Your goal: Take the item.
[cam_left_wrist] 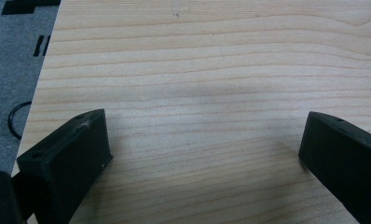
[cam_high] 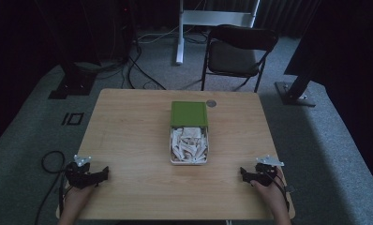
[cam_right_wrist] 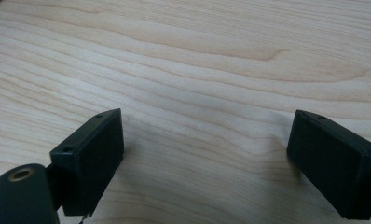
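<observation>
A person seated at a wooden table (cam_high: 128, 140) rests both hands near its front corners, a two-jaw gripper in each. At the front left corner, the left gripper (cam_high: 103, 172) lies low over the tabletop, pointing inward toward the table's middle, the hand (cam_high: 77, 197) behind it coming in from the bottom edge; its black cable (cam_high: 48, 164) loops on the grey carpet (cam_high: 25, 140) beside the table. From the left gripper view, the jaws stand spread wide with bare wood grain between them, and the table's edge, the carpet and a loop of cable show at the picture's left.

In the middle of the table, well apart from both grippers, sits an open tin (cam_high: 189, 145) filled with white crumpled pieces (cam_high: 189, 143); its green lid (cam_high: 189, 114) stands at the far end. A small round disc (cam_high: 211, 103) lies just beside the lid's far right corner.

At the front right corner, the right gripper (cam_high: 243, 173) mirrors the other, pointing inward, the hand (cam_high: 269, 185) wrapped around its body. The right gripper view shows its jaws likewise spread, nothing but tabletop between.

Beyond the table, in dim light, a black folding chair (cam_high: 238, 51) stands on the carpet, with a white stand (cam_high: 212, 18) and trailing cables behind. Nothing lies between either gripper and the tin.
</observation>
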Demonstrator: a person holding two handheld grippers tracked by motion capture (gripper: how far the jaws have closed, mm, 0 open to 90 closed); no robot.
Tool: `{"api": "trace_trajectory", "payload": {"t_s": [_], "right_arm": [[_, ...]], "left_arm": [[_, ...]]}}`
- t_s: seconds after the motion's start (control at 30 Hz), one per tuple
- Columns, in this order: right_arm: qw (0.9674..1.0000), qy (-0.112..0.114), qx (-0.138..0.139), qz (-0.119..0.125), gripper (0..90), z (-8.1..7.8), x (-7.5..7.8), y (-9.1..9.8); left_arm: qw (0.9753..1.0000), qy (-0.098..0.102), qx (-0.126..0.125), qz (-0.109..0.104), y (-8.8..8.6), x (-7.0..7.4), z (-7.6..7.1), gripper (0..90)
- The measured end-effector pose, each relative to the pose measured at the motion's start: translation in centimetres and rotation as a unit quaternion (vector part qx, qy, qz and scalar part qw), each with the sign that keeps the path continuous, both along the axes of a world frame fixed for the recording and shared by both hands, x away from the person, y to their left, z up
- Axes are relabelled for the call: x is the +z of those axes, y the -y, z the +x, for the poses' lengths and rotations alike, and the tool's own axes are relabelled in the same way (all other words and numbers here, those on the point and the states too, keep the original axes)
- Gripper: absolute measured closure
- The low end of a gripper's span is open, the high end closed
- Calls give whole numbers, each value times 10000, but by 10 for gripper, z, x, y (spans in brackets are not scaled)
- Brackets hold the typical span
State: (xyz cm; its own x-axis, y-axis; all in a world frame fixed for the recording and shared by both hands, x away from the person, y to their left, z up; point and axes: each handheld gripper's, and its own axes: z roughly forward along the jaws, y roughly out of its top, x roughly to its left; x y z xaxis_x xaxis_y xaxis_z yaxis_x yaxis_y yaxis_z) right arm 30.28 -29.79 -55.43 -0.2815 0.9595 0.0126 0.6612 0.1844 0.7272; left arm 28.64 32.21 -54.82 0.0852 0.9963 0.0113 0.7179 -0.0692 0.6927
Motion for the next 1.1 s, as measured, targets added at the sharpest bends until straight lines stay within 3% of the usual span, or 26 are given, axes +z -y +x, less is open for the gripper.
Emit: {"api": "trace_trajectory", "payload": {"t_s": [0.9, 1.0, 1.1], "right_arm": [[10000, 9, 93, 2, 110, 1, 0, 0], [9999, -24, -37, 138, 110, 3, 1, 0], [10000, -19, -22, 80, 110, 5, 3, -1]], "left_arm": [[10000, -1, -1, 0, 0, 0, 0, 26], [10000, -1, 0, 0, 0, 0, 0, 26], [10000, -1, -1, 1, 0, 0, 0, 26]]}}
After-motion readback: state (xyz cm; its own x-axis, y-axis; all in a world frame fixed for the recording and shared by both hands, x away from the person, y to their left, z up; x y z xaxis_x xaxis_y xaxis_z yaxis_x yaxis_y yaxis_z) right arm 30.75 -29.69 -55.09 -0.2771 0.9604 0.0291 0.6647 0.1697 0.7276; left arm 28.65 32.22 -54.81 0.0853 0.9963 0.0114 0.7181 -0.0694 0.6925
